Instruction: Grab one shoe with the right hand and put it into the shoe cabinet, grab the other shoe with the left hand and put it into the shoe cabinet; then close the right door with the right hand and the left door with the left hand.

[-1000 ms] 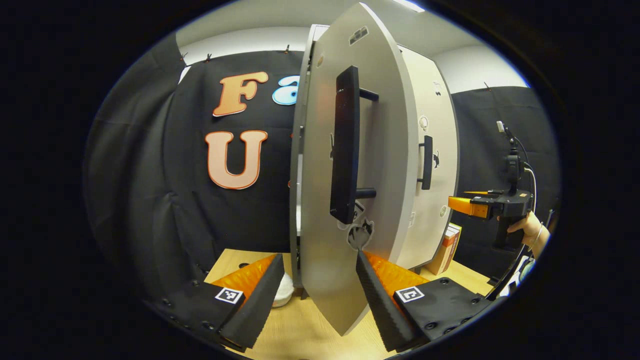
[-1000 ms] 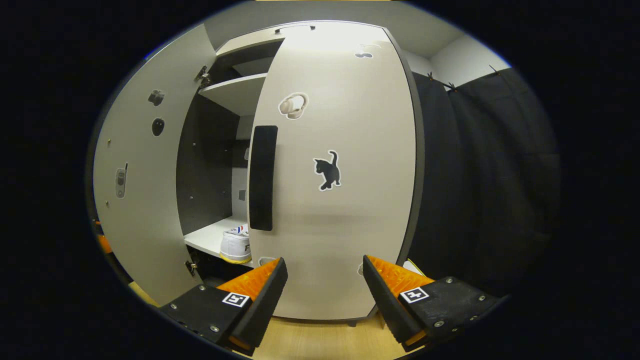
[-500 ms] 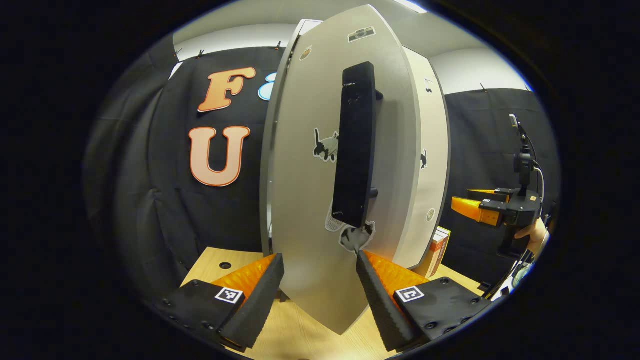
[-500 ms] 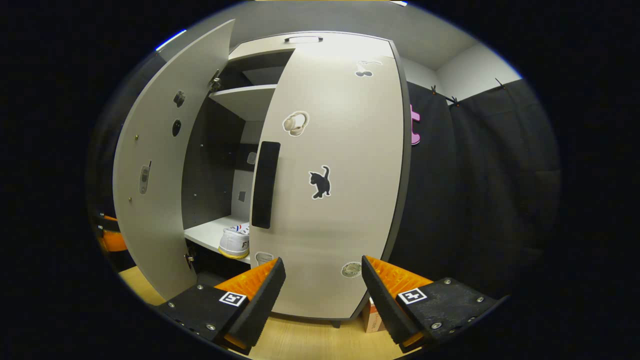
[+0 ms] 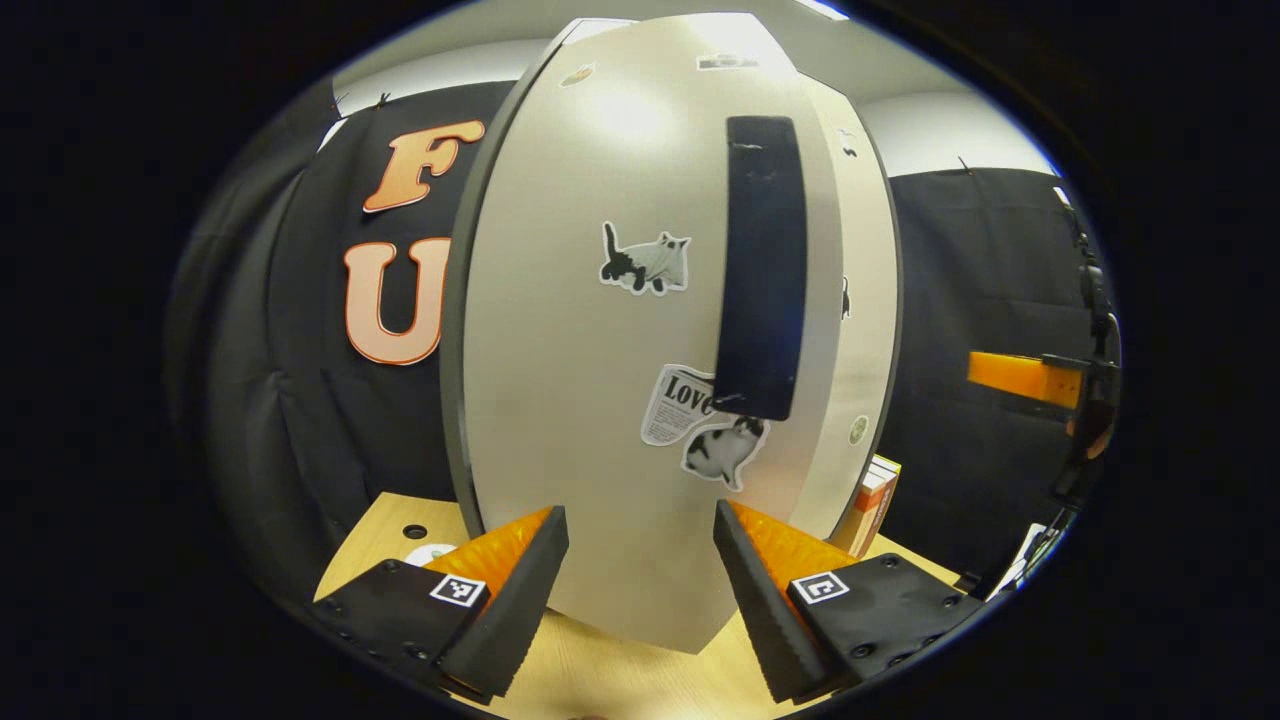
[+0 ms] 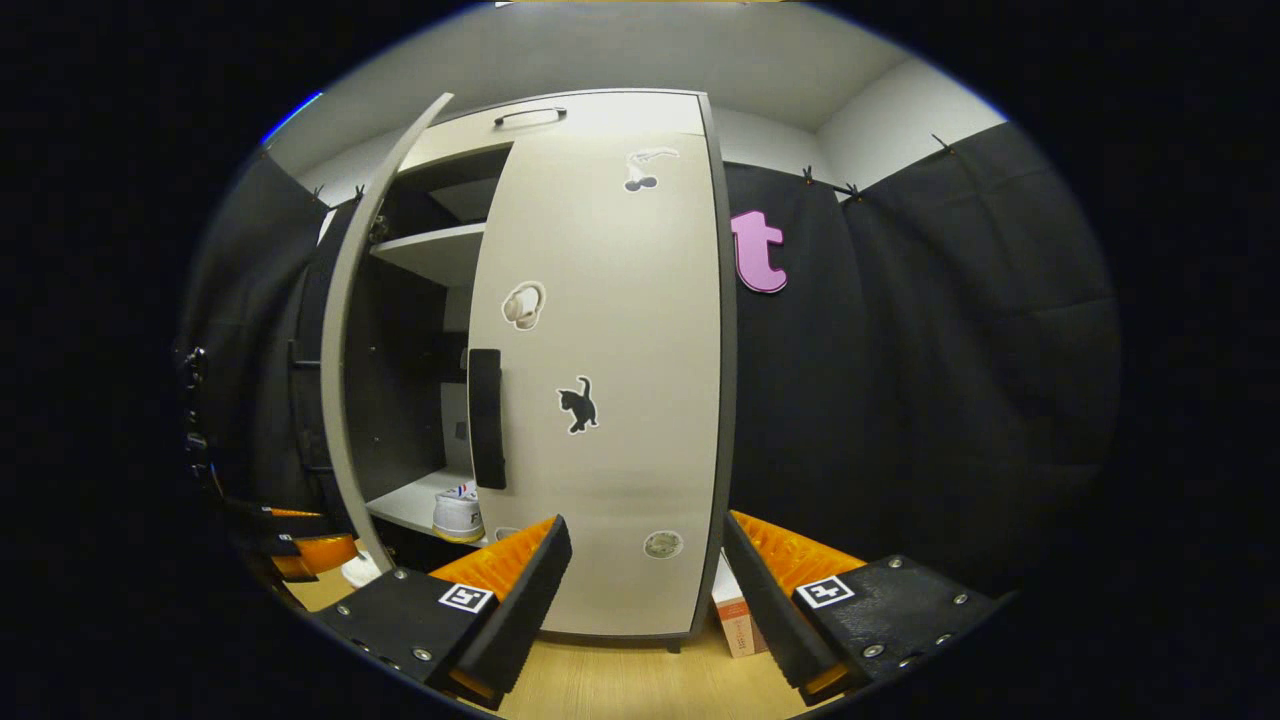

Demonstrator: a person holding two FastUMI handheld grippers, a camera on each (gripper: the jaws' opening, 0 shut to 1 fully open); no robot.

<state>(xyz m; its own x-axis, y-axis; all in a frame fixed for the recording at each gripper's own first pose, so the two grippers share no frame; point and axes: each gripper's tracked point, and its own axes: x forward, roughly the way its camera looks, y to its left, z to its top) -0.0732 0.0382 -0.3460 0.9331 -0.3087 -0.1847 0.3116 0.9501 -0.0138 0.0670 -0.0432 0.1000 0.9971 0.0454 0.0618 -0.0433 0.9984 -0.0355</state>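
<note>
Left gripper (image 5: 640,590), fingers spread, faces the half-open left door (image 5: 580,400). Right gripper (image 6: 640,590) spread too, near the shut right door (image 6: 610,400). Shoe (image 6: 458,515) shelved inside. Next, I'd say: push the left door home.

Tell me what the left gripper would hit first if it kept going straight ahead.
Probably the left door: its outer face stands right before the open left gripper. Depth is unclear.

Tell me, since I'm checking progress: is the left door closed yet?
Not yet. The left door stands ajar, with the shelf and a shoe visible.
</note>
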